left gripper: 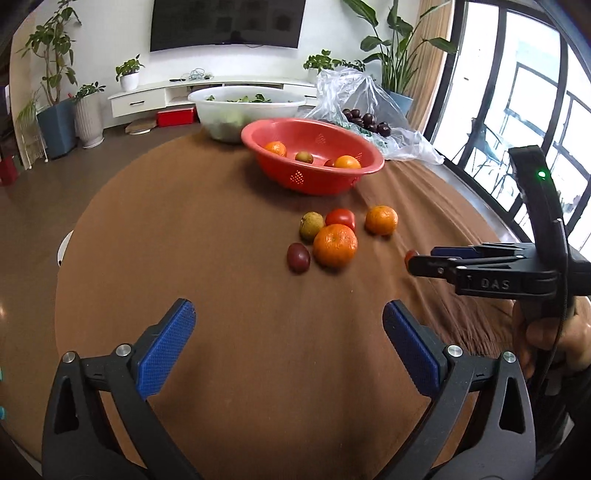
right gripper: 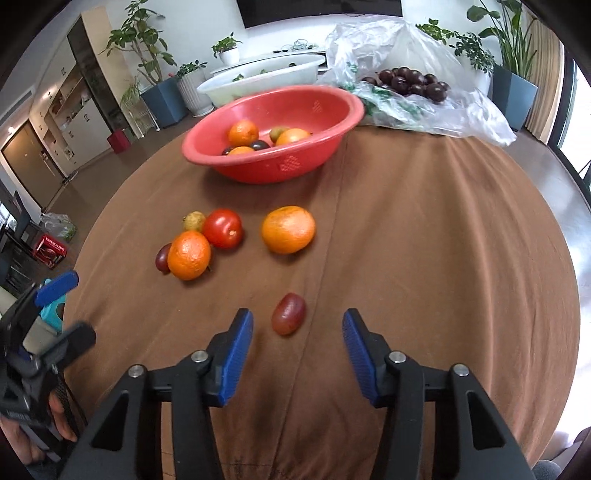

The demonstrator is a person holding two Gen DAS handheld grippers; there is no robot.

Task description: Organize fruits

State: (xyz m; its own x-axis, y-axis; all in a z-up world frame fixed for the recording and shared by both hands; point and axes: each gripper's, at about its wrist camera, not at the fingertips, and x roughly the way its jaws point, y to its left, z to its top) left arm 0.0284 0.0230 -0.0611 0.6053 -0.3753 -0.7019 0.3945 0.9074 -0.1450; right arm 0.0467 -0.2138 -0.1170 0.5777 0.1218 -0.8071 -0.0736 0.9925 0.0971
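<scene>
At right in your left wrist view, the right gripper (left gripper: 415,260) hides most of a small red fruit (left gripper: 409,254). In the red bowl (left gripper: 314,181), its near rim covers part of a dark fruit (left gripper: 328,163). The frame's top cuts off the TV (left gripper: 227,22).

A red perforated plastic bowl (right gripper: 271,122) is set at the far side of the brown-clothed round surface (right gripper: 424,258); oranges, a dark plum and a greenish fruit are held inside it. Nearer, a cluster is formed by a round orange mandarin (right gripper: 189,255), a glossy red tomato (right gripper: 222,228), a small yellow-green fruit (right gripper: 193,220) and a dark red plum (right gripper: 163,257), all touching or just beside one another. A second, larger orange (right gripper: 288,229) is laid apart to their right. A small oval reddish plum (right gripper: 289,314) is laid alone, nearest the viewer.
</scene>
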